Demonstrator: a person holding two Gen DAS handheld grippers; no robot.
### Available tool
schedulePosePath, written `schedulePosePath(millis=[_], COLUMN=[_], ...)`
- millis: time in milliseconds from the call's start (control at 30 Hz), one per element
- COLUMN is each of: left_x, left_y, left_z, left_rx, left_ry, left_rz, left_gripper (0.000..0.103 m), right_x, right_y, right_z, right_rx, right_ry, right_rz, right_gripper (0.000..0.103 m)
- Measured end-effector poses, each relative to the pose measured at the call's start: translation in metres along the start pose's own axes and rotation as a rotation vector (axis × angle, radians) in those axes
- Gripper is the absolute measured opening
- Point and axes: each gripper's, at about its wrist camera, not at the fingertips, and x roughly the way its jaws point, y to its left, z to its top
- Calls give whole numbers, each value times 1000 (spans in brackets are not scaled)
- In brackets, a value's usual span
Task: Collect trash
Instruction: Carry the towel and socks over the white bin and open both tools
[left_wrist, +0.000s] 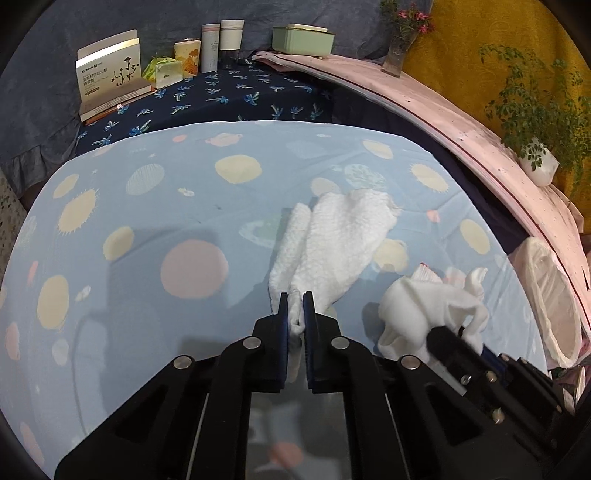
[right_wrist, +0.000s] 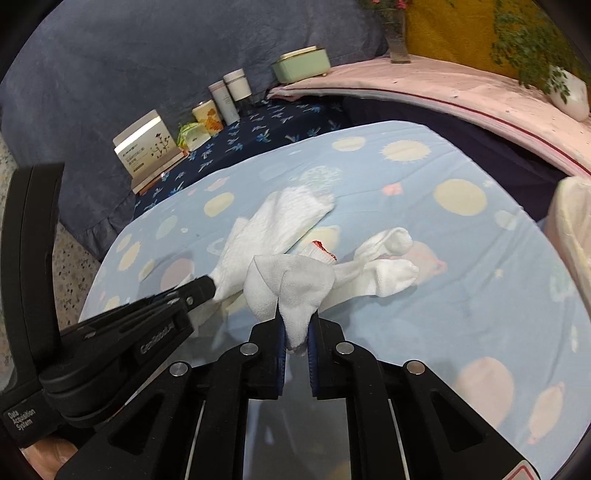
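Note:
My left gripper is shut on the near end of a white paper towel that trails away over the light blue spotted cloth. My right gripper is shut on a white knitted glove with a red-trimmed cuff; its fingers hang to the right just above the cloth. In the left wrist view the glove sits at the right with the right gripper on it. In the right wrist view the paper towel runs from the left gripper.
A white plastic bin bag stands open at the table's right edge, also at the right wrist view's edge. Boxes, canisters and a green tin line the back. A pink ledge carries a vase and plant.

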Motion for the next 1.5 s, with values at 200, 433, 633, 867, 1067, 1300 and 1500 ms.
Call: schedulePosePath(millis=[200,433,633,867,1067,1300,1500], left_x=[-26,-50,-62,-69,-72,-68,-65], left_y=[-31,-81,-128,-180,-221,-268,-300], left_z=[-12,-15,-15,-13,-10,-14,-13], left_rx=[14,62,115,170,220,281,307], left_ry=[-19,-46,-60,-65,-70,-60,-51], left_rz=[-28,-74,-110,-159,-198,-257,-324], left_gripper=[6,6,6,6,6,6,6], right_x=[-39,-79,-109,-133,-148,-161,-168], right_y=[-26,-58,-92,-135,-175,-221,-257], right_z=[1,2,5,3,-3,-15,-24], right_rx=[36,80,123,188,252,323,389], right_ry=[-55,-114,-165,-208,-235,-253,-262], right_rz=[-21,-38,-57,-83,-107,-149,-189], right_gripper=[9,9,9,9,9,9,9])
